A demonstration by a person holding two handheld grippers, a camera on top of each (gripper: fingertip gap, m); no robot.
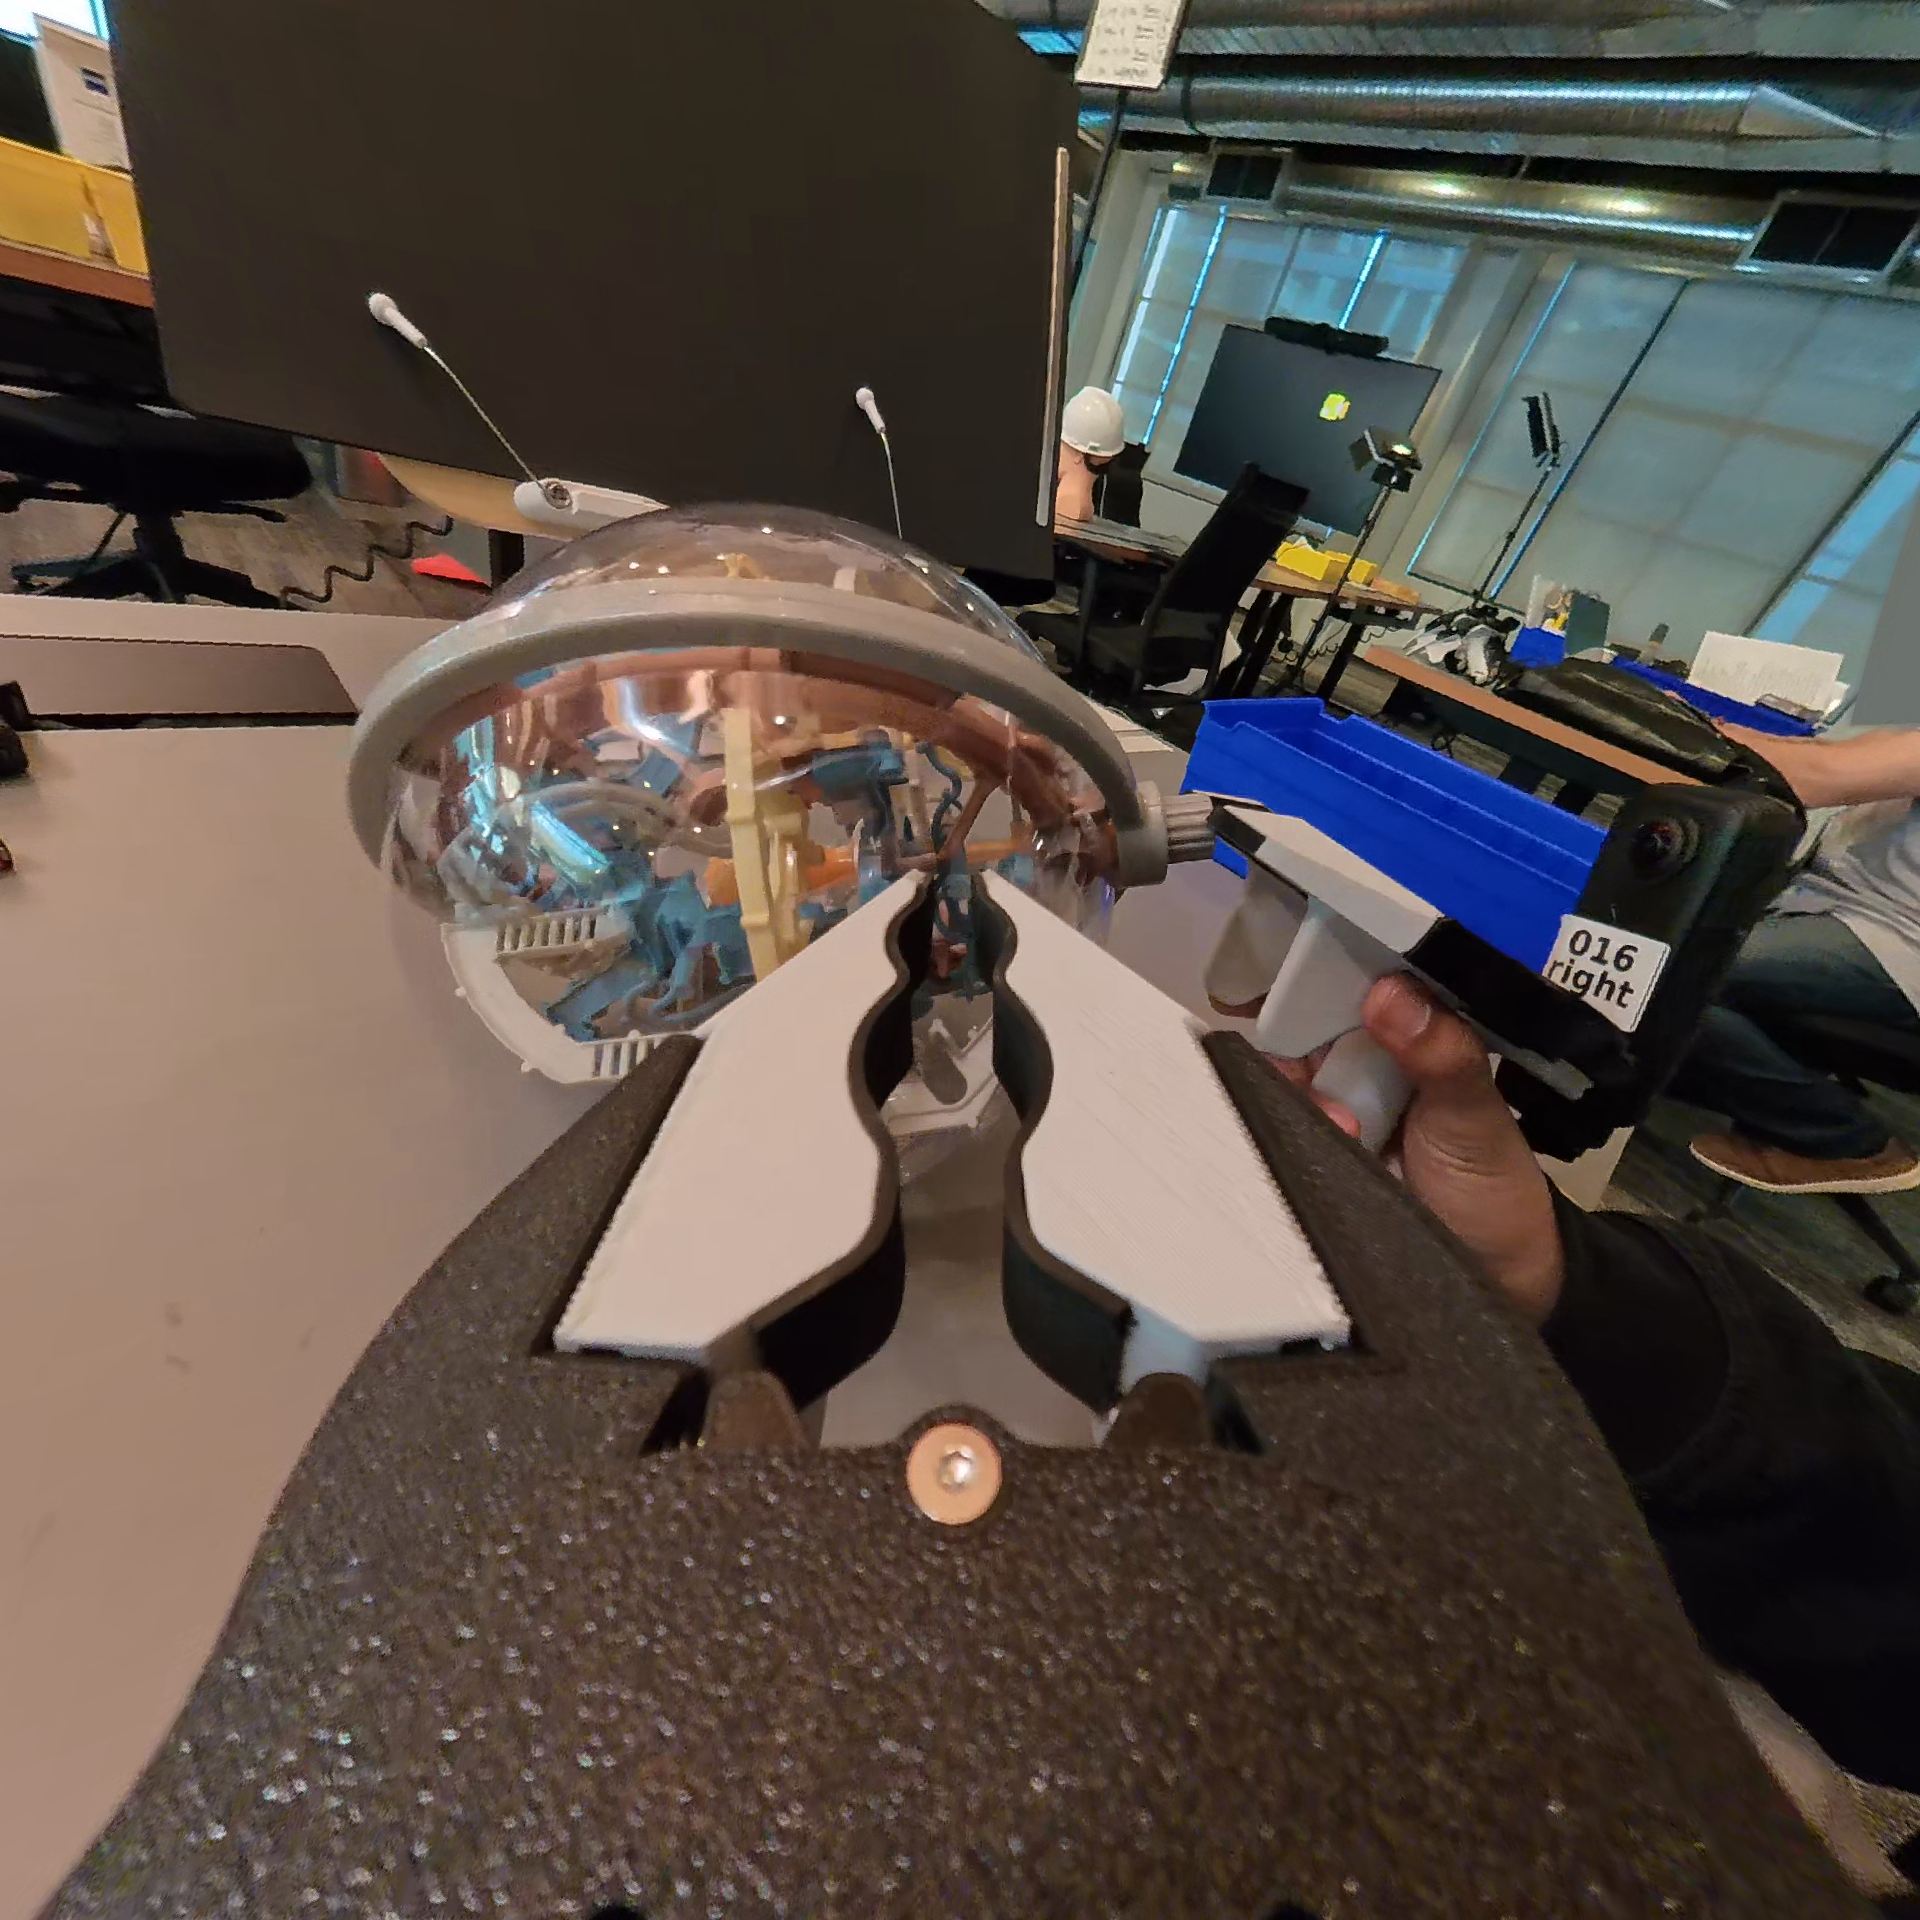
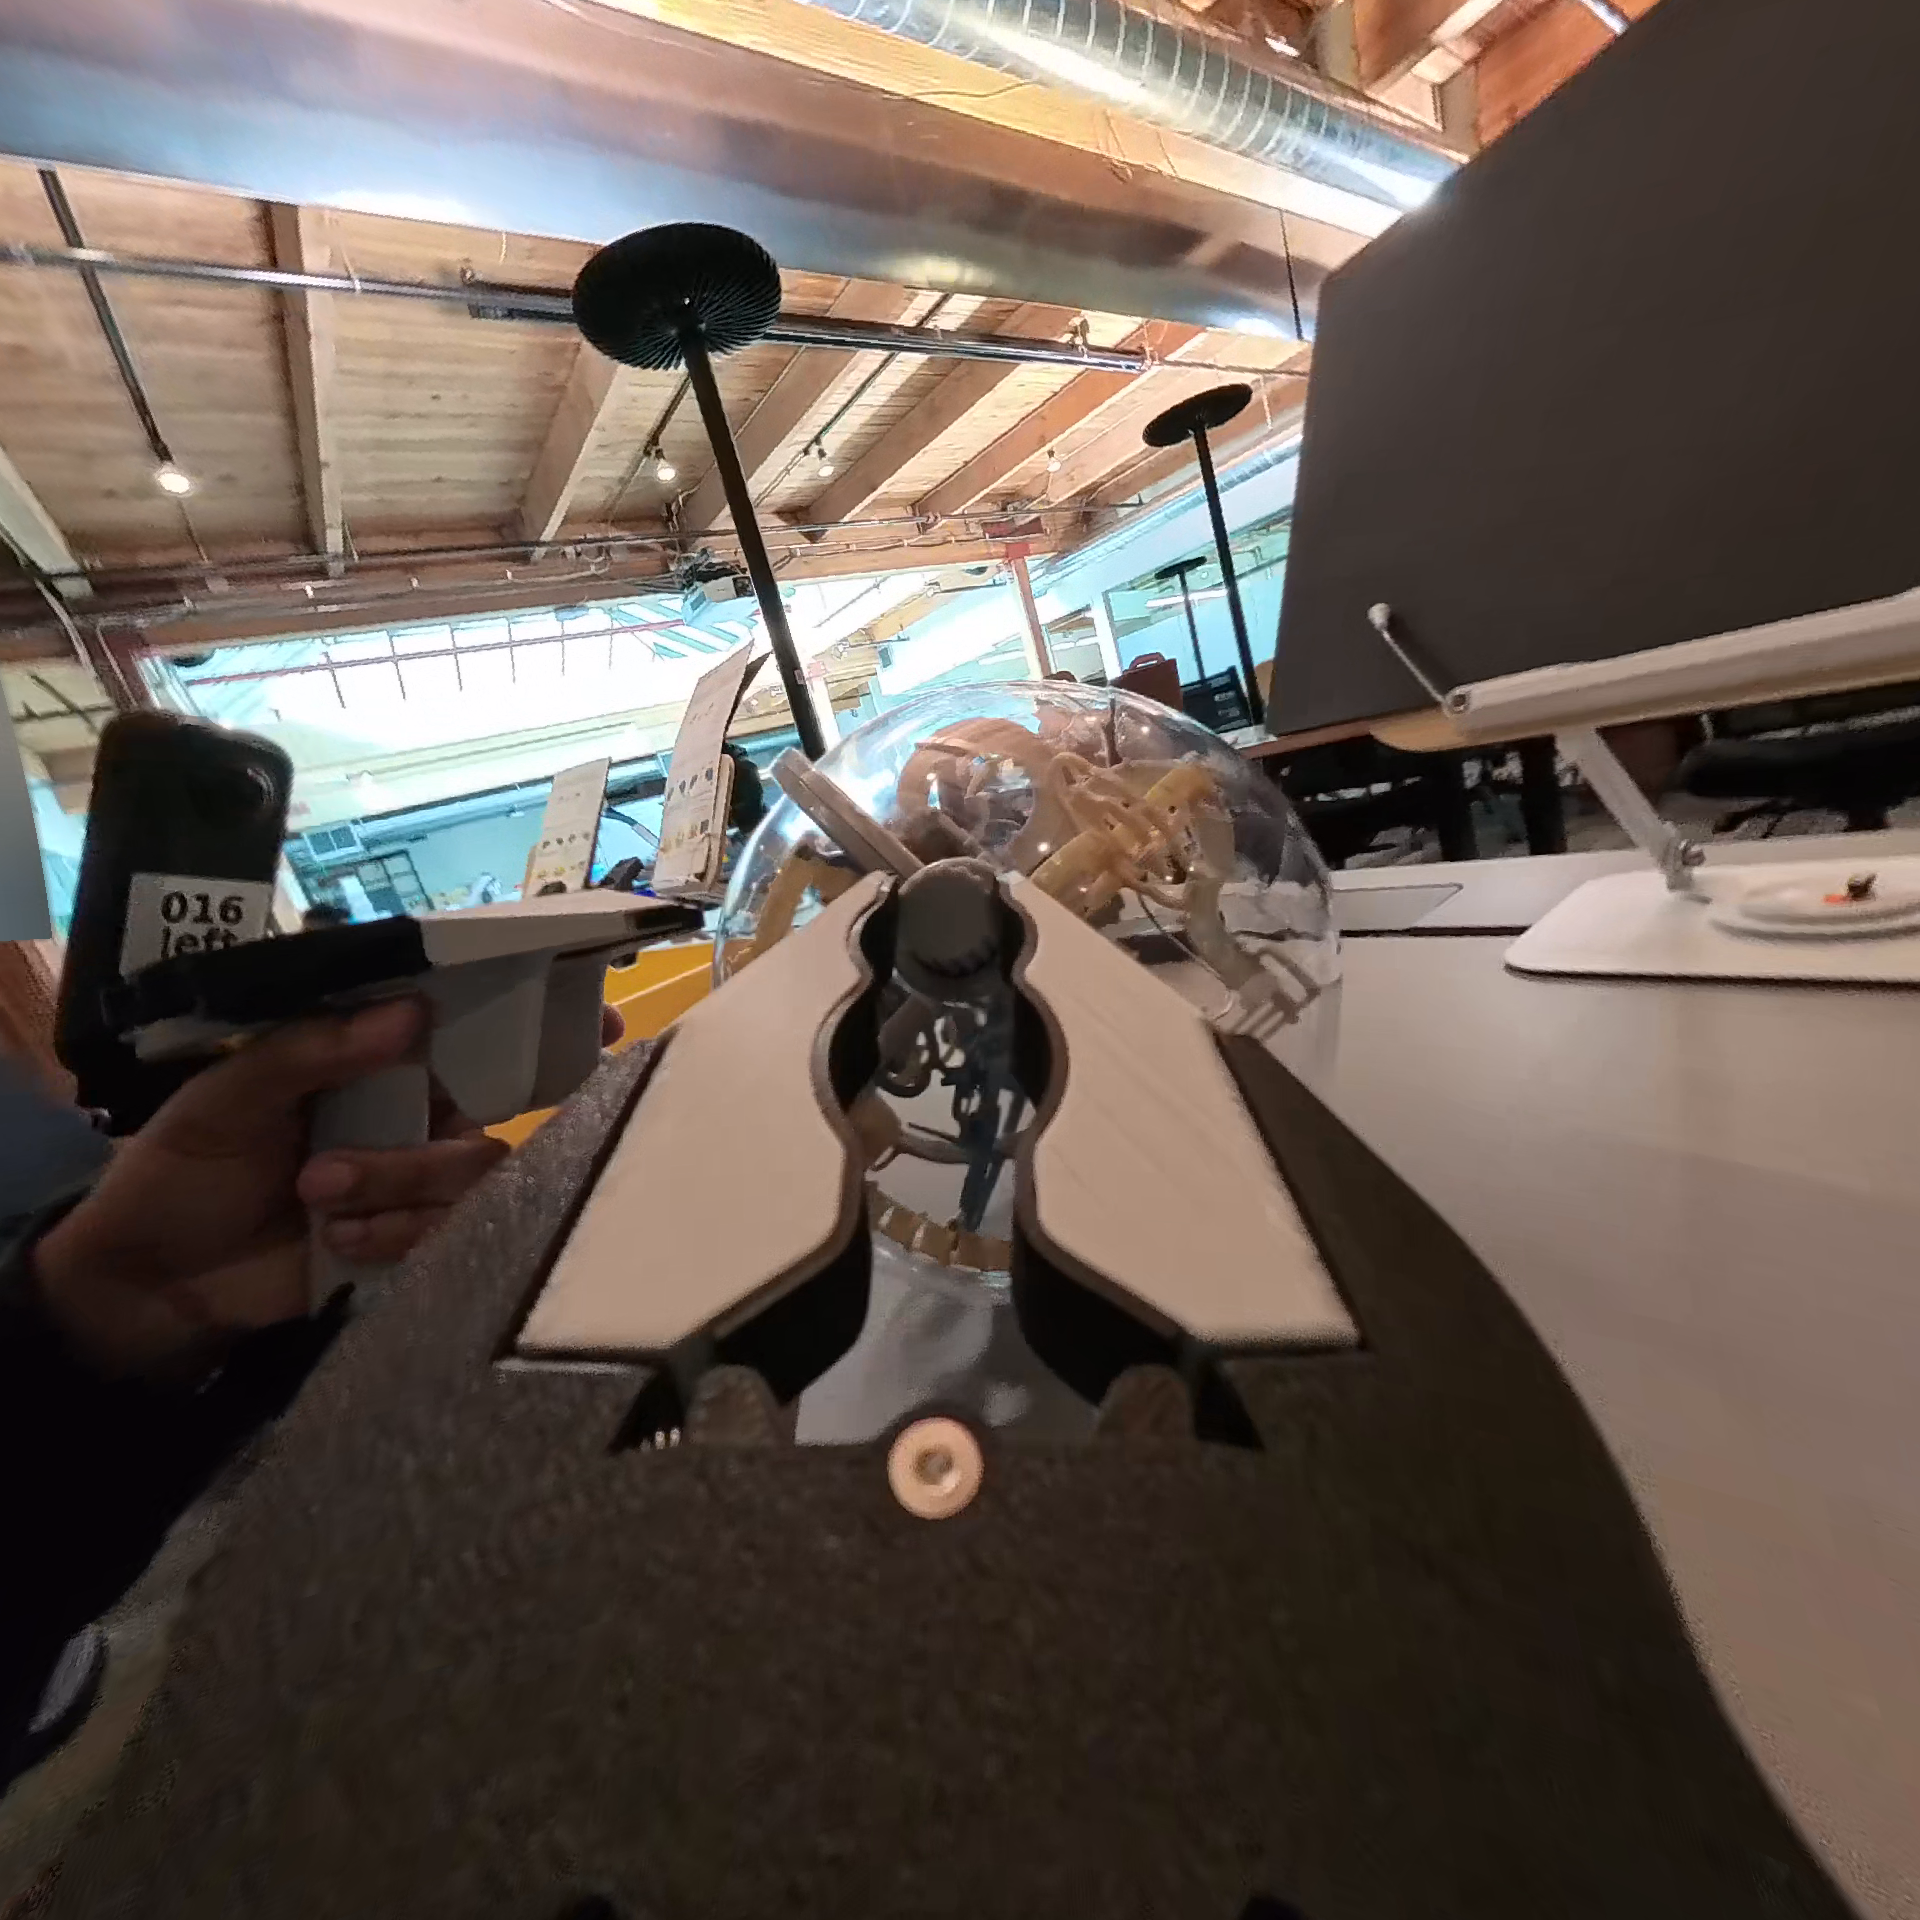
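The clear maze ball (image 1: 727,790) sat on the grey table (image 1: 208,987). At its right side, the right gripper (image 2: 951,914) clamped the ball's grey knob (image 2: 948,935). The left gripper (image 1: 951,883) — fingers narrowly parted — pressed against its shell, gripping nothing visible.

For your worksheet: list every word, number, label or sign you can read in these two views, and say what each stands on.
White sticker on the right gripper, which is shut on the knob: printed and legible, not quoted here.
Second sticker on the left gripper: legible, lower part hidden, not quoted.
Hanging paper: handwriting too small to read.
Display cards: too small to read.
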